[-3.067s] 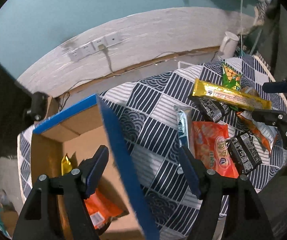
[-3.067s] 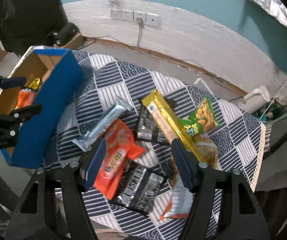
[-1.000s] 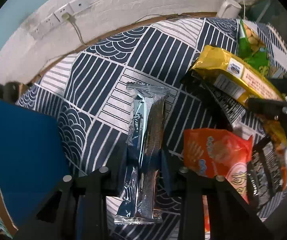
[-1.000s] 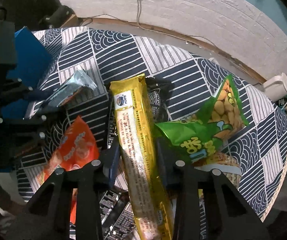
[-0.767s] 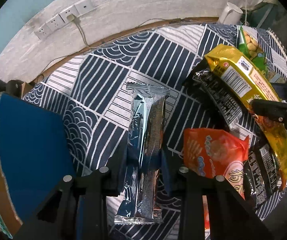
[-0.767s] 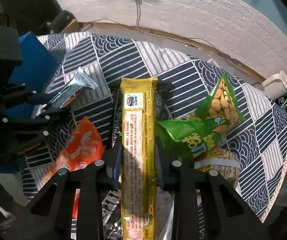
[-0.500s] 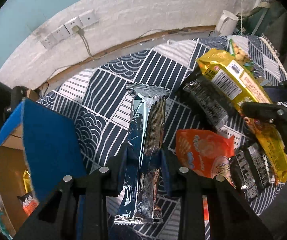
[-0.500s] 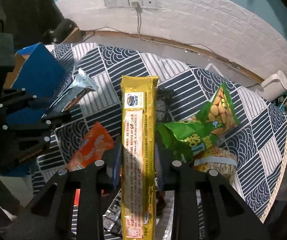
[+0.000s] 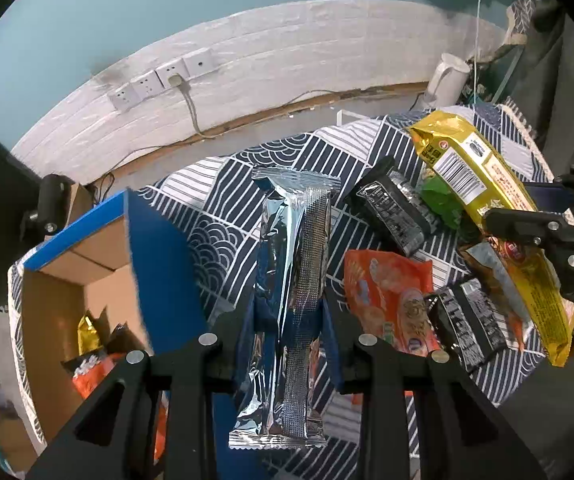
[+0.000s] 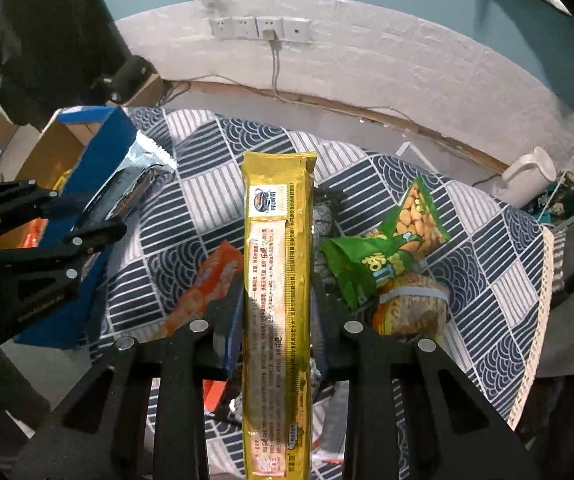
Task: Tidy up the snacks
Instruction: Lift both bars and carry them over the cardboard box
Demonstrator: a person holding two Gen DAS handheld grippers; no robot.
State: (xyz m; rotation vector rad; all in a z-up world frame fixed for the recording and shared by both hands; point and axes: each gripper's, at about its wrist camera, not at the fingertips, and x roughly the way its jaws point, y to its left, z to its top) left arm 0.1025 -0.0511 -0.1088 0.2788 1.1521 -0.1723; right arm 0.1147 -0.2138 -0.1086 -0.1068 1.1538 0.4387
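My left gripper [image 9: 289,312] is shut on a long silver foil snack pack [image 9: 293,240], held above the patterned tablecloth [image 9: 223,204]. My right gripper [image 10: 277,292] is shut on a long yellow biscuit pack [image 10: 277,272], also lifted off the table. In the left wrist view the yellow pack [image 9: 487,208] hangs at the right in the other gripper. In the right wrist view the silver pack [image 10: 127,184] shows at the left. A blue-edged cardboard box [image 9: 99,264] stands at the left with a few snacks inside.
An orange bag [image 9: 391,300], two black packs [image 9: 395,212] [image 9: 467,320], a green peanut bag [image 10: 387,248] and a brown round pack [image 10: 411,304] lie on the cloth. A white jug [image 10: 527,176] stands on the floor by the brick wall with sockets [image 10: 261,28].
Both grippers have risen with their packs, so the table looks farther away. The yellow pack came off the pile and hangs straight. The open box came back into the left wrist view.
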